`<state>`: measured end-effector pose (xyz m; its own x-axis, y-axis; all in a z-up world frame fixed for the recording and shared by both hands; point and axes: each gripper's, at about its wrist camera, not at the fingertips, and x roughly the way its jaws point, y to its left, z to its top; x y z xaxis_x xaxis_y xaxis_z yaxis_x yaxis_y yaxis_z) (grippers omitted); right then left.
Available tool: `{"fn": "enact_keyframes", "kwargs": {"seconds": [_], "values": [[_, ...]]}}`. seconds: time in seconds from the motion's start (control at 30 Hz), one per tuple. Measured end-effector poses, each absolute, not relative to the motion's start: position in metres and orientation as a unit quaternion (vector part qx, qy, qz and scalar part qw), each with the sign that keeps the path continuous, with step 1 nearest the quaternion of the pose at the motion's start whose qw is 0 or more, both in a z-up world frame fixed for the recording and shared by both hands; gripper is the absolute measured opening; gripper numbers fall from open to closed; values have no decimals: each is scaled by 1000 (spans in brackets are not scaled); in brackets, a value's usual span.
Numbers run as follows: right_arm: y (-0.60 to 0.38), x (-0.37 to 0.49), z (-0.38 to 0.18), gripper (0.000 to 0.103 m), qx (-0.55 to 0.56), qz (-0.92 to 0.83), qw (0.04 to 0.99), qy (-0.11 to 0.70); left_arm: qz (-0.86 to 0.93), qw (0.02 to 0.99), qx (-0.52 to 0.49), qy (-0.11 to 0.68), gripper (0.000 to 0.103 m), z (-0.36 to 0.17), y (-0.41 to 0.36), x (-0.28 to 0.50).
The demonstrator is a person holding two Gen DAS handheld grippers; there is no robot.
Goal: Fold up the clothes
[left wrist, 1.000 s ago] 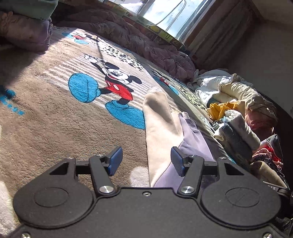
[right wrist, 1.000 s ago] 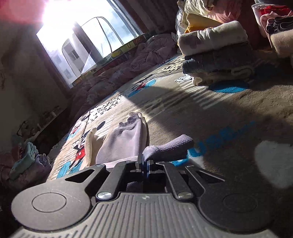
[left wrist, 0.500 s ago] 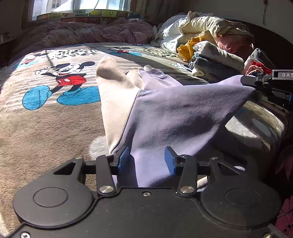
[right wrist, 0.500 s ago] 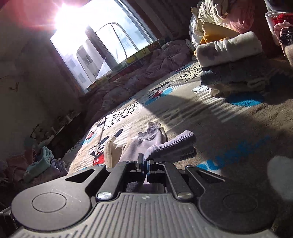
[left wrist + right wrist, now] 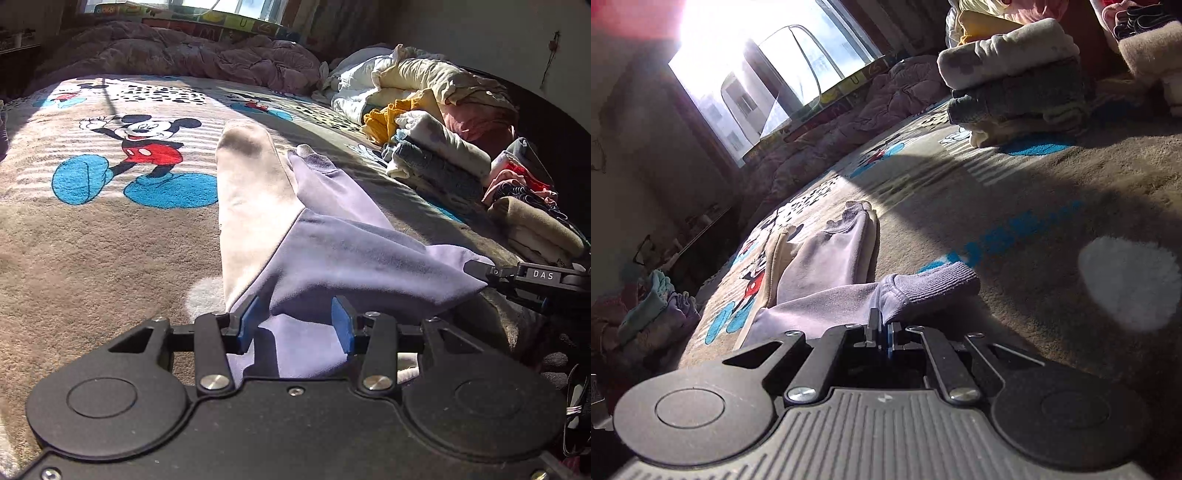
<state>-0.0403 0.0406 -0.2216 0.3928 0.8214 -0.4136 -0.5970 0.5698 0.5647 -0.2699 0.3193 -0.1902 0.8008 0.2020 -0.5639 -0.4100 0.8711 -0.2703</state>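
A lilac and cream garment (image 5: 332, 243) lies lengthwise on the Mickey Mouse blanket (image 5: 92, 236), its far ends (image 5: 306, 155) pointing toward the window. My left gripper (image 5: 295, 325) stands at its near end, jaws partly apart, with lilac cloth passing loosely between the blue pads (image 5: 246, 325). My right gripper (image 5: 882, 332) is shut on the lilac fabric just behind a ribbed cuff (image 5: 934, 288) that sticks out past its tips. In the left wrist view the right gripper (image 5: 480, 271) holds a raised corner of the cloth at the right.
Folded clothes are stacked on the right (image 5: 436, 155), with a loose heap of clothes and bedding (image 5: 424, 81) behind and more folded items (image 5: 535, 229) nearer. A pink quilt (image 5: 221, 55) lies along the window side. Bare blanket spreads left of the garment.
The left view swung from the bare blanket onto the garment, and its jaws narrowed around lilac cloth. The right gripper, still clamped on the fabric, dipped slightly toward the blanket.
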Motion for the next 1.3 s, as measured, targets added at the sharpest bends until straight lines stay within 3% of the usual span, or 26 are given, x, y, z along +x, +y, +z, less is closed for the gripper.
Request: {"fn": "enact_keyframes", "kwargs": {"seconds": [0.4,0.63,0.83,0.9,1.2,1.3], "values": [[41,-29,-229,7,161,479,804,314,255,899,-253,252,42,-165,353,-293],[50,-29,-228,8,157,496,799,302,215,916,-166,294,42,-157,308,-279],[53,-32,-227,8,154,499,798,300,209,928,-83,297,42,-145,315,-223],[53,-34,-225,8,152,500,799,296,215,927,-72,299,34,-145,330,-199],[60,-45,-218,8,127,531,792,274,251,913,-74,314,33,-147,401,-85],[63,-47,-215,9,125,546,786,260,247,898,-55,359,33,-163,414,-54]]}}
